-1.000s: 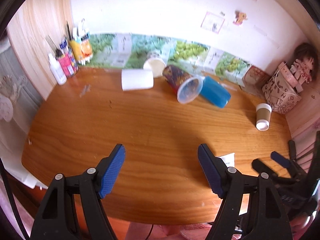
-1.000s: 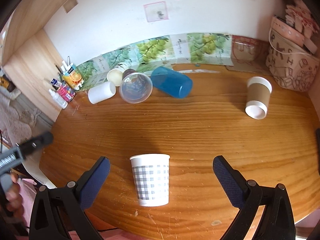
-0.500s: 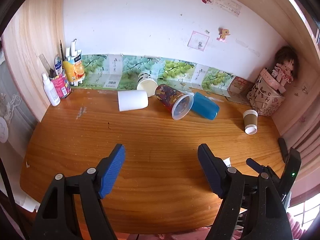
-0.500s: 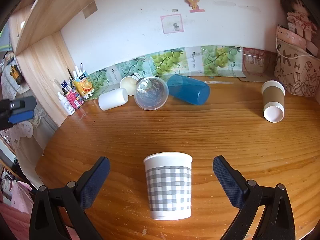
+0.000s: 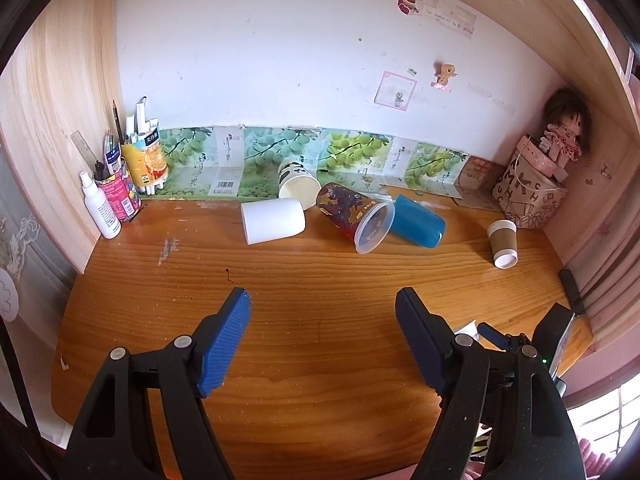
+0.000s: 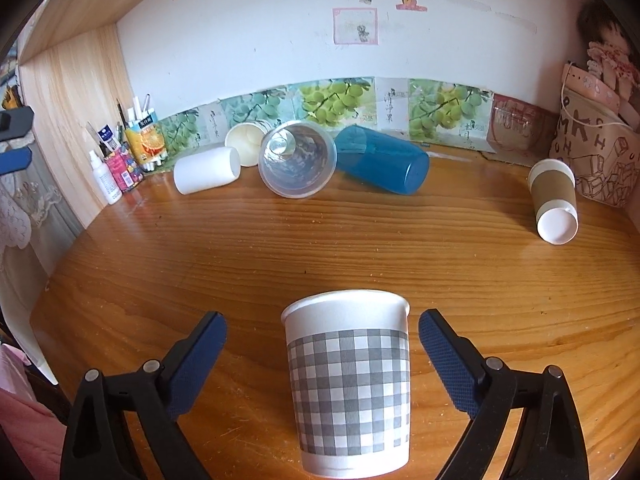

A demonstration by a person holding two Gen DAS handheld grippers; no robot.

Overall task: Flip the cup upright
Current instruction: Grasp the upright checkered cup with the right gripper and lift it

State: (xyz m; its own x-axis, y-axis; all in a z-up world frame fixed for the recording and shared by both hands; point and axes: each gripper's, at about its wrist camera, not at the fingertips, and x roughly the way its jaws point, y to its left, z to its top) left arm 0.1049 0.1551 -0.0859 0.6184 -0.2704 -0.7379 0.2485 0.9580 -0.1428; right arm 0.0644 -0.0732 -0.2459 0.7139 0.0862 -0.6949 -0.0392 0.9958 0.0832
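Holding: I am holding both tongs over the wooden desk [image 6: 248,248], nothing gripped in either.
Right tongs: my right gripper [image 6: 322,336] is gaping wide, its blue pads [image 6: 444,352] flanking the grey-checked white paper cup [image 6: 349,392] without touching it; there are gaps showing on both sides.
Task cup: the checked cup is standing upright on its base, rim up, near the front edge of the desk, between my right fingers.
Left tongs: my left gripper [image 5: 323,334] is spread wide too, hanging above bare desk wood [image 5: 320,288], empty.
Back row: a plain white cup [image 6: 207,170] is lying on its side; just beside it a cream paper cup [image 6: 246,146] is lying with its mouth facing me.
Middle: a clear plastic cup with a printed sleeve [image 6: 297,159] is lying on its side, mouth toward my right camera, touching a blue plastic tumbler [image 6: 382,164] that is also lying down.
Right side: a brown-sleeved paper coffee cup with a white lid [image 6: 553,200] is lying on its side, well apart from the others, near a patterned fabric bag [image 6: 592,160].
Left corner: a pen holder with pens [image 5: 116,188], an orange juice carton [image 5: 146,160] and a small white bottle [image 5: 100,208] are standing against the side panel.
Other: a doll [image 5: 564,128] is sitting on top of the bag in the left view.
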